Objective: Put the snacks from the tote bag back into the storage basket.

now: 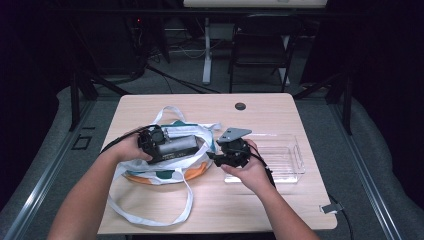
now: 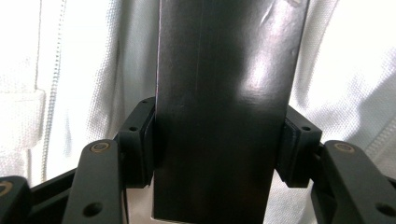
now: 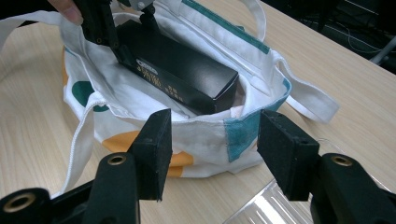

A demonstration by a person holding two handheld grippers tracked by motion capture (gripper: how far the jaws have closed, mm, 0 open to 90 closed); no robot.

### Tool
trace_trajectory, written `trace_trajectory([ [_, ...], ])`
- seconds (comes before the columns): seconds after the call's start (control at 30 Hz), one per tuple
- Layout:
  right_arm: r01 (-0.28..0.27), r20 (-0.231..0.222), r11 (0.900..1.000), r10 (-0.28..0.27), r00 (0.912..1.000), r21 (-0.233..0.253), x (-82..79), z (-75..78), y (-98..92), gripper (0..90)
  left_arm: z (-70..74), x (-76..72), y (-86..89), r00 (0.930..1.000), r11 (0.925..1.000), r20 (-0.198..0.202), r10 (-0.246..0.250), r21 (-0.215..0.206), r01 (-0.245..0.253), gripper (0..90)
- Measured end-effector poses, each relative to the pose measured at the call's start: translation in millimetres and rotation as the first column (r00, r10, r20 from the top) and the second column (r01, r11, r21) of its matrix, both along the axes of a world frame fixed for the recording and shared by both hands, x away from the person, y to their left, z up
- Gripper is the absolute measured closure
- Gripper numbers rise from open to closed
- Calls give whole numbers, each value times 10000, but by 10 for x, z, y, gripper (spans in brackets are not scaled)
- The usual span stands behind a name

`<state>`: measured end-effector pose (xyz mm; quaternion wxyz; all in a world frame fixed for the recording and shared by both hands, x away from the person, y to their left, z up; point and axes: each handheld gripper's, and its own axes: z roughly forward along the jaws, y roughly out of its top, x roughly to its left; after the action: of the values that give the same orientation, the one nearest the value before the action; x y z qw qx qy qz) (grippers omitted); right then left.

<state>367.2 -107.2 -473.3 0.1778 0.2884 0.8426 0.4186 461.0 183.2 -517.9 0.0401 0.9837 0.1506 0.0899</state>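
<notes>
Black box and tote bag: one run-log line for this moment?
left gripper shut on black box | box in tote bag | right gripper open at bag rim

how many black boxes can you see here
1. The black box lies in the mouth of the white tote bag, clamped at one end by the left gripper. The bag may hide more.

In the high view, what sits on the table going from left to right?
Left claw clamped on the black box → white tote bag → right claw → clear plastic tray.
</notes>
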Motion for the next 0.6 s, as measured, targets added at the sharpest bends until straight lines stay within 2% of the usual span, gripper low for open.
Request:
trace_trajectory([
  [0.33, 7, 9, 10000, -7, 10000, -42, 1, -2, -3, 449, 23, -16, 13, 9998, 9997, -56, 177, -142, -178, 427],
  [0.6, 75, -30, 10000, -75, 10000, -25, 5, -3, -13, 449, 90, -31, 27, 9997, 9997, -139, 218, -98, -219, 429],
])
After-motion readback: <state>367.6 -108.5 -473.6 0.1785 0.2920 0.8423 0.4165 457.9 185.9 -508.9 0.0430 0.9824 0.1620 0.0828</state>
